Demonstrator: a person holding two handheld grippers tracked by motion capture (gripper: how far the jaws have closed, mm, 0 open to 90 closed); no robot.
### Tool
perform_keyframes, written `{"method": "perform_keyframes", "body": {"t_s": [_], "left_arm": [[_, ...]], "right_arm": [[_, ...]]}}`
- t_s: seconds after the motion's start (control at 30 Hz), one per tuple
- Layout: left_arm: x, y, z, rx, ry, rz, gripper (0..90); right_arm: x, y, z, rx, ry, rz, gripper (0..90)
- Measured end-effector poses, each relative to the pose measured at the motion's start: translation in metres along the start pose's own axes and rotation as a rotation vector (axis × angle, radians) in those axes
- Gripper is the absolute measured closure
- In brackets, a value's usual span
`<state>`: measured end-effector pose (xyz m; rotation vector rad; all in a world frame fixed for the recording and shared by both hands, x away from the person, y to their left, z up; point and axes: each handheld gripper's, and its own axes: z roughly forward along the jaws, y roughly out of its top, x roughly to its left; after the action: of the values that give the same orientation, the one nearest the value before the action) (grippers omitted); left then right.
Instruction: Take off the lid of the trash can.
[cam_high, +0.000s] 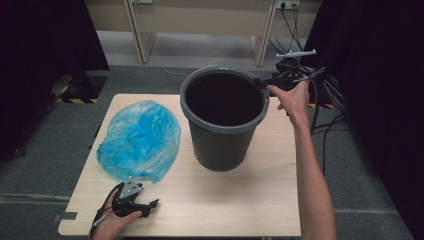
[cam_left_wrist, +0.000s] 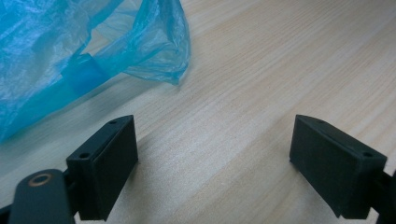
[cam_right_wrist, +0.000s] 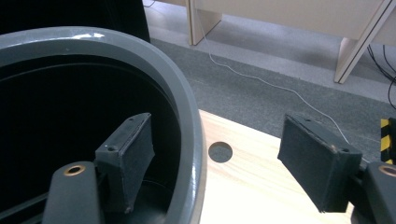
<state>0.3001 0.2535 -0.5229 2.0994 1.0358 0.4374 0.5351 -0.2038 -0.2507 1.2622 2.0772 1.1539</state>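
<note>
A dark grey plastic bin (cam_high: 220, 147) stands upright on the far middle of the light wood table (cam_high: 240, 200). Left of it lies a crumpled blue plastic bag (cam_high: 137, 137). My right gripper (cam_high: 262, 82) is at the bin's far right rim, open. In the right gripper view its jaws straddle the rim (cam_right_wrist: 187, 107), one inside the bin and one outside, and the pads stay apart from the rim. My left gripper (cam_high: 152, 204) rests low at the table's near left, open and holding nothing. In the left gripper view the bag (cam_left_wrist: 70, 46) lies just beyond its left jaw.
A round hole (cam_right_wrist: 220, 152) pierces the tabletop just past the bin. Cables (cam_high: 325, 95) hang at the right behind the right hand. Wooden desk legs (cam_high: 140, 35) stand on the grey floor beyond the table. Black curtains close both sides.
</note>
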Motion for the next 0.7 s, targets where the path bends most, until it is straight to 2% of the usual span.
{"method": "perform_keyframes", "body": {"t_s": [0.1,0.23,0.3,0.33,0.43,0.57,0.67,0.7], "left_arm": [[0.0,0.0,0.0,0.0,0.0,0.0,14.3],[0.0,0.0,0.0,0.001,-0.001,0.0,14.3],[0.0,0.0,0.0,0.001,-0.001,0.0,14.3],[0.0,0.0,0.0,0.001,-0.001,0.0,14.3],[0.0,0.0,0.0,0.001,-0.001,0.0,14.3],[0.0,0.0,0.0,0.001,-0.001,0.001,14.3],[0.0,0.0,-0.001,0.002,-0.002,0.0,14.3],[0.0,0.0,-0.001,0.001,-0.002,0.0,14.3]], "right_arm": [[0.002,0.0,0.003,0.01,0.0,-0.002,30.1],[0.008,0.002,0.007,0.071,-0.016,-0.025,38.7],[0.009,0.002,0.008,0.084,-0.017,-0.03,39.7],[0.012,0.003,0.011,0.115,-0.025,-0.038,42.2],[0.014,0.004,0.013,0.139,-0.036,-0.045,45.9],[0.017,0.005,0.018,0.171,-0.035,-0.038,55.9],[0.021,0.007,0.02,0.189,-0.036,-0.065,67.7],[0.023,0.008,0.02,0.19,-0.054,-0.073,70.9]]}}
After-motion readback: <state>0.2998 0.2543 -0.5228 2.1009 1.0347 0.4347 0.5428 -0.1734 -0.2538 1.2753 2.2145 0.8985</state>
